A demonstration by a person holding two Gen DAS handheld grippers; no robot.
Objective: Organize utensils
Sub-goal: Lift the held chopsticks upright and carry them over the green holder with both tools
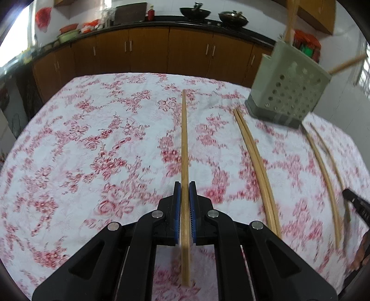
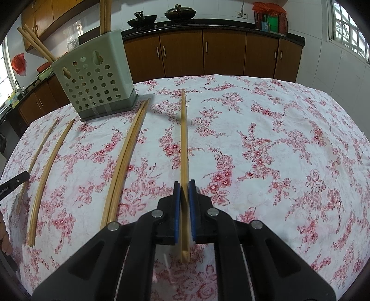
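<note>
Here both grippers are mid-pickup, each with chopsticks in hand. The left gripper (image 1: 184, 185) has its blue fingers (image 1: 177, 208) clamped on a pair of chopsticks (image 1: 184, 139) that runs out along its axis, tip pointing to the far edge of the counter (image 1: 92, 139). The right gripper (image 2: 184, 184) does the same, fingers (image 2: 177, 208) pressed tight on another chopstick pair (image 2: 183, 139); the near end is blurred.

We judge the step as carrying held sticks toward the green perforated holder (image 2: 97, 78), which stands on the far part of the counter, left of centre in the right view and far right in the left view. The next move calls for lifting each pair, tilting it upright and dropping it tip-down through the holder's open top without knocking the holder or the sticks already inside.

Count: one holder. Inside it, two sticks leaning left (image 2: 34, 44) and what looks like two standing upright (image 2: 104, 16). On the floral cloth lie one tight pair (image 2: 124, 157) just beside the holder's base and two separate sticks further left, one curved (image 2: 46, 166), one blurred (image 2: 37, 157). Two held bundles, likely two sticks each, though we cannot tell for certain.
</note>
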